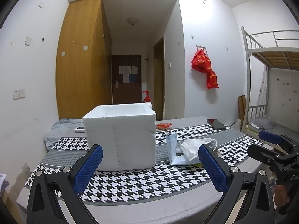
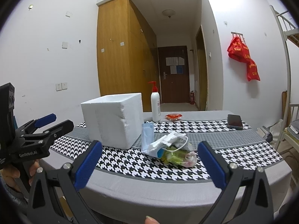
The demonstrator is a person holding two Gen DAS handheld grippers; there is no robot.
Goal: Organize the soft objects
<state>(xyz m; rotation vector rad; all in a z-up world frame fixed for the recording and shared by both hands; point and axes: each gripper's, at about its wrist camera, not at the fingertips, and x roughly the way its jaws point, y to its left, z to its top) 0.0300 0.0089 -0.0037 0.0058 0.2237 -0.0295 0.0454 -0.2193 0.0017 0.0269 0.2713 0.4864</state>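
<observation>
Nothing sorted yet, judging by the layout. Both pairs of tongs spread wide and empty: left tongs (image 1: 149, 166) low in the left wrist view, aimed between the foam box and the heap; right tongs (image 2: 149, 162) low in the right wrist view, aimed straight at the heap. Same right tongs visible again at the right edge of the left wrist view, also parted; left tongs likewise at the left edge of the right wrist view, parted too. White foam box (image 1: 119, 136) upright at centre frame on the houndstooth-covered worktop (image 1: 142, 183), top open, interior hidden from these angles, so no telling whether anything lies inside. All visible soft things heaped just right of the box: a blue face mask (image 2: 147, 136) propped up on edge close beside the box, a crumpled white mask (image 2: 168, 139) with its ear loop on top of the heap, and beneath them a clear plastic bag (image 2: 179, 155) of green and pink contents, touching one another. Probably 3 or more pieces left to lift and drop into the box, presumably the intended container. Unrelated clutter further back: pump bottle (image 2: 155, 104) behind the box, small red packet (image 2: 173, 116), dark phone (image 2: 234, 121) toward the right. Likely first grab: the white mask on top.
</observation>
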